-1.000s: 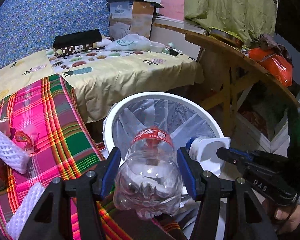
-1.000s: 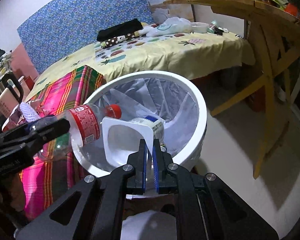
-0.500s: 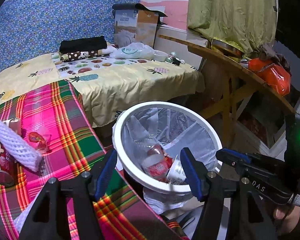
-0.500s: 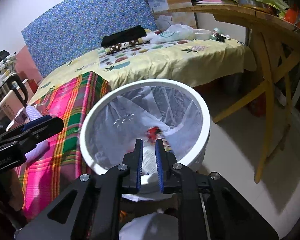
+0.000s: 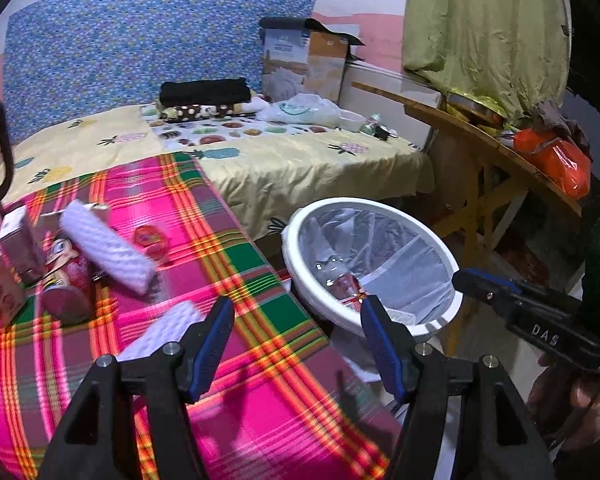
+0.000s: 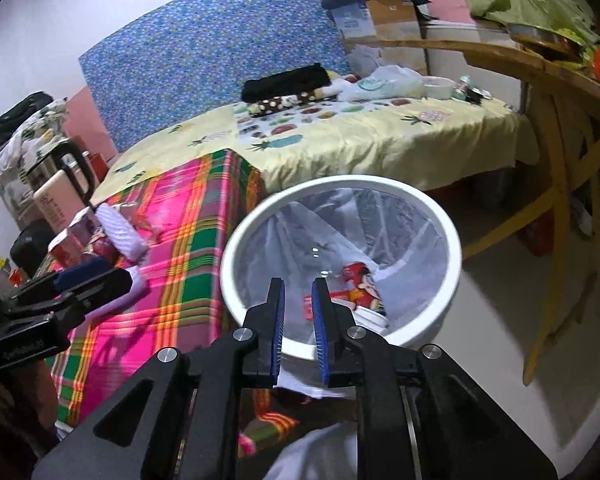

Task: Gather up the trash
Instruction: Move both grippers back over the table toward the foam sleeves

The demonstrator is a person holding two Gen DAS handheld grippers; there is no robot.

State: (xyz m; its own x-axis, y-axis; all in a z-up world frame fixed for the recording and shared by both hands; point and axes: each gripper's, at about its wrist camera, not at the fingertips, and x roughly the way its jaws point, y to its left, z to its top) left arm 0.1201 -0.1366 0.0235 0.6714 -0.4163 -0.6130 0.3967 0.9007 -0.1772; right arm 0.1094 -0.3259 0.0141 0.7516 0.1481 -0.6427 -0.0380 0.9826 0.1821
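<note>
A white trash bin with a clear liner stands on the floor beside the plaid-covered table; it also shows in the right wrist view. A bottle with a red label and a cartoon cup lie inside. My left gripper is open and empty over the table edge. My right gripper is slightly open and empty, just in front of the bin rim. On the table lie white foam sleeves, a red can, a small box and a red wrapper.
A bed with a yellow fruit sheet lies behind, with folded clothes and a cardboard box. A wooden table stands at the right with an orange bag. A kettle is at the far left.
My left gripper let the bottle fall into the bin and swung left over the table. My right gripper dropped the white cup into the bin, opened slightly and drew back.
</note>
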